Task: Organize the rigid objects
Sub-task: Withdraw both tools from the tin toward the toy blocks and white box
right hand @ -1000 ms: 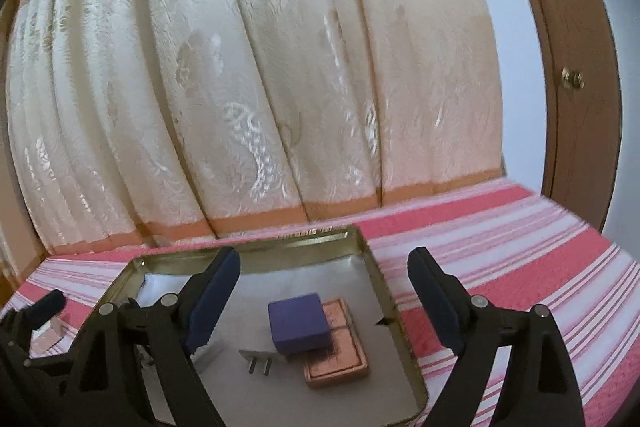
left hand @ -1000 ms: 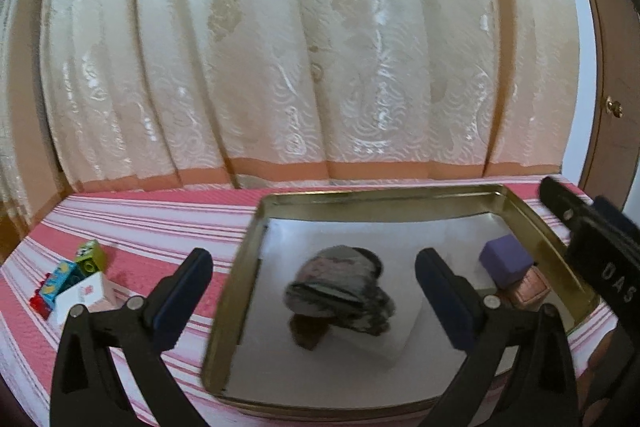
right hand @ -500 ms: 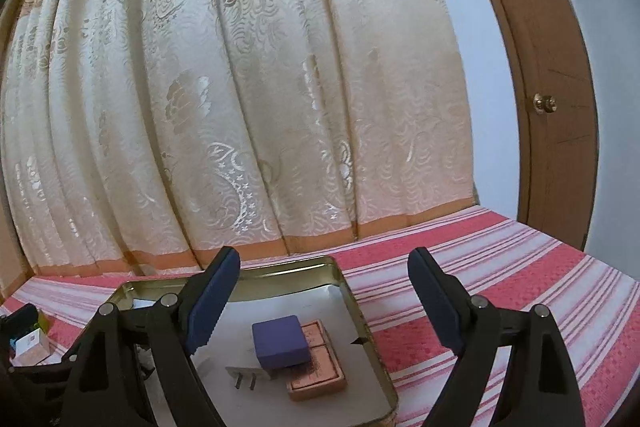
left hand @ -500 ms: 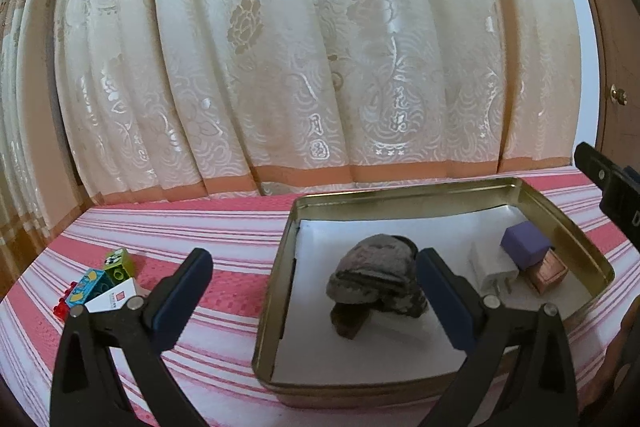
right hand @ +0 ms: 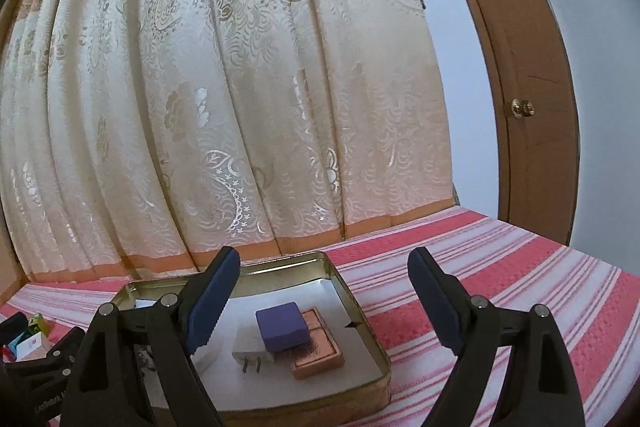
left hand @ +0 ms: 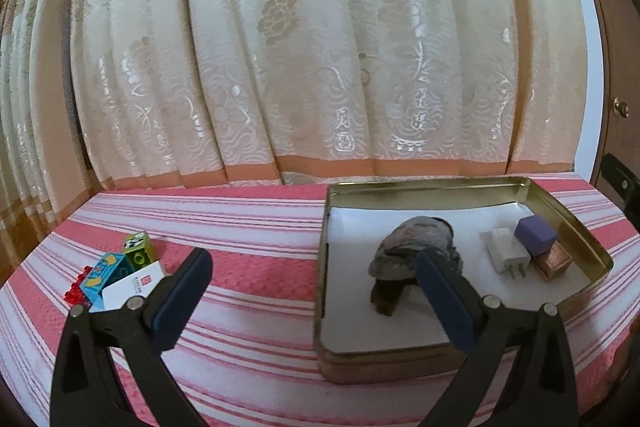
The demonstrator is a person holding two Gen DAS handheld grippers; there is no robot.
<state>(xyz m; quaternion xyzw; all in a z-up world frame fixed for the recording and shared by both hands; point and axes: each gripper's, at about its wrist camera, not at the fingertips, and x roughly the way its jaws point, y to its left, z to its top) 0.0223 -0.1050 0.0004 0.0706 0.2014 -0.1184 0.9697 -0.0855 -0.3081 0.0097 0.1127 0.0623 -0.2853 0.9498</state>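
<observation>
On the pink striped cloth, both hand-held grippers, left (left hand: 310, 291) and right (right hand: 324, 291), gape empty. Colourful plastic toy bricks (left hand: 116, 265) and a white card box (left hand: 132, 287) lie outside the gold metal tin (left hand: 560, 211). Pinching that tight cluster risks scattering neighbours.

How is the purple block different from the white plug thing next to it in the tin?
The purple block is a plain cube with smooth faces; the white charger plug has two metal prongs sticking out toward the camera. The purple block rests partly on the copper-coloured box, so it sits higher, while the white charger plug lies flat on the white lining. Both are small, hard and boxy, lying side by side at the right end of the gold tin.
</observation>
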